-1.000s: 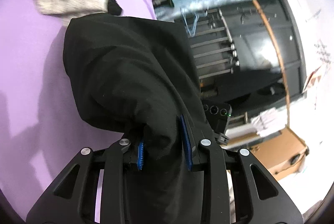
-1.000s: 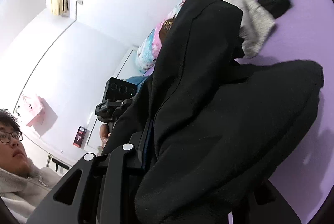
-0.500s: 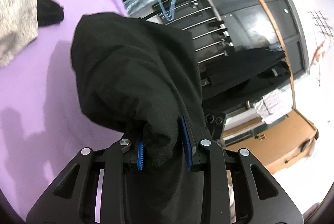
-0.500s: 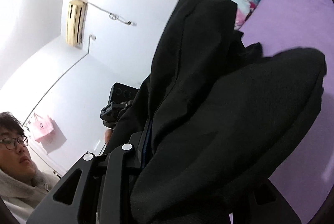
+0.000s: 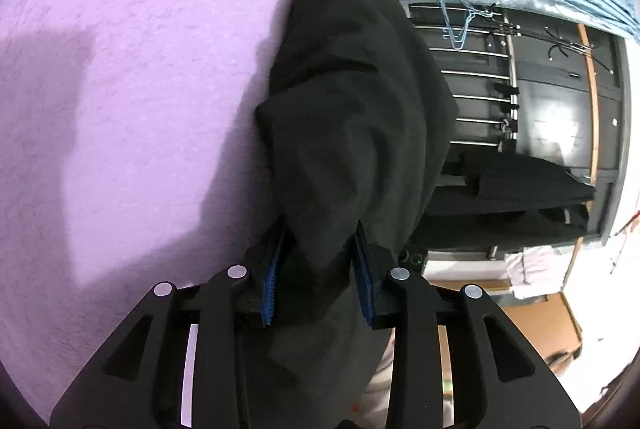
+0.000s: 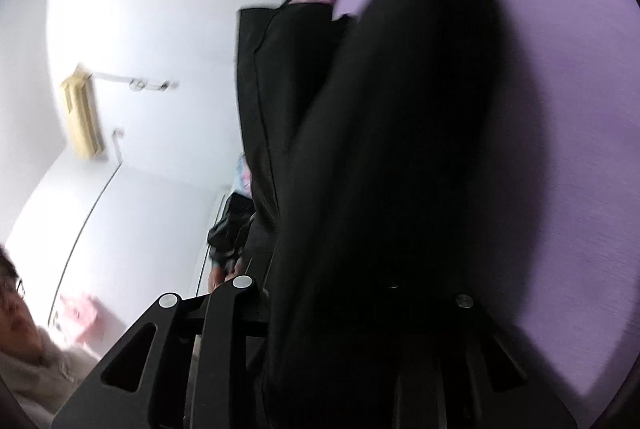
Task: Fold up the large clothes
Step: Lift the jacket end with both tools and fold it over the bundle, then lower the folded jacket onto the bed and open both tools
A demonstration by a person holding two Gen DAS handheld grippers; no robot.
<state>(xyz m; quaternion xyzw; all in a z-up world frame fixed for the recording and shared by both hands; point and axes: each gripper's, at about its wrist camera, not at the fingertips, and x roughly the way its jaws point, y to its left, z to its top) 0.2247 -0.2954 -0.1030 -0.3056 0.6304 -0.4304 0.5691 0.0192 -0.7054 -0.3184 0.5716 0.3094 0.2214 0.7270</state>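
While both grippers carry a black garment above the purple bed, the left gripper is opening around bunched cloth; the right gripper is buried in fabric, apparently pinching it. Folding looks barely begun.

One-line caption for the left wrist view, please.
Left gripper, jaws opening around a bunched black fabric garment above the purple bedsheet.

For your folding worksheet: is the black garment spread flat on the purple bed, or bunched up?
Bunched. The black garment hangs in thick folds between the left gripper's opening jaws, above the purple bed.
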